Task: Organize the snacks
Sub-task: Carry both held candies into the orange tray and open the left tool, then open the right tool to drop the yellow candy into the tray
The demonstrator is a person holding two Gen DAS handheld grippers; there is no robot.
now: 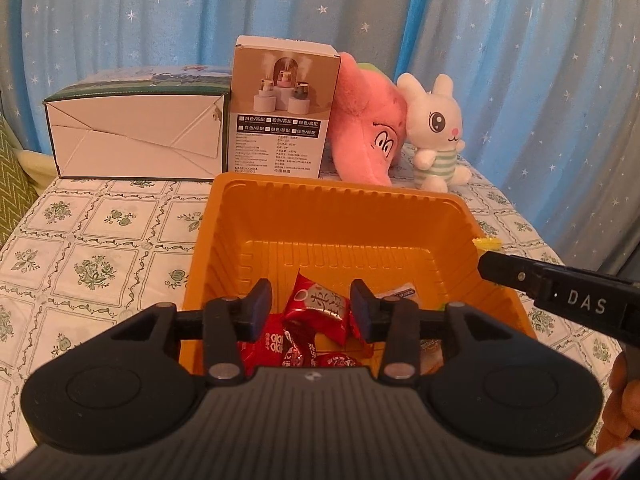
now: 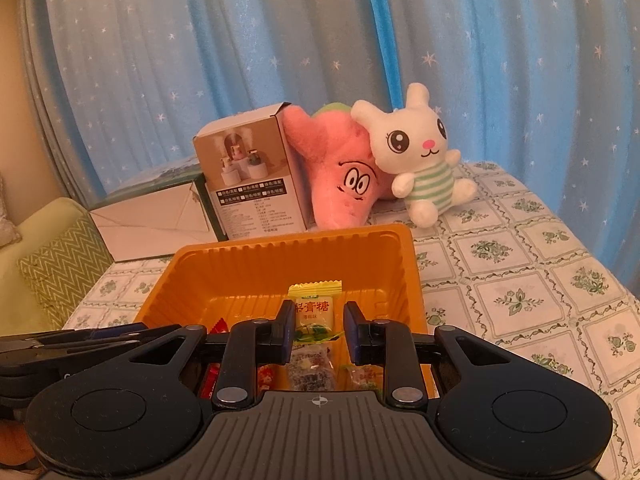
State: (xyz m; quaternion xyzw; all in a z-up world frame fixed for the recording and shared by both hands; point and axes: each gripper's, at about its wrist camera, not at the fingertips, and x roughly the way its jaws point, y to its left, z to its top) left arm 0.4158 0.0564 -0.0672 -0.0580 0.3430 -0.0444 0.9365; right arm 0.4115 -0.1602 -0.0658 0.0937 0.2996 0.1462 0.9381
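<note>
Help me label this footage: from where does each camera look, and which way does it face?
Left wrist: sits on the left gripper, looking down into the orange tray; the right gripper and a hand enter at right.
Right wrist: sits on the right gripper, which holds a yellow candy over the same tray; the left gripper shows at left.
Both share the tray, white rabbit toy and blue curtain.
</note>
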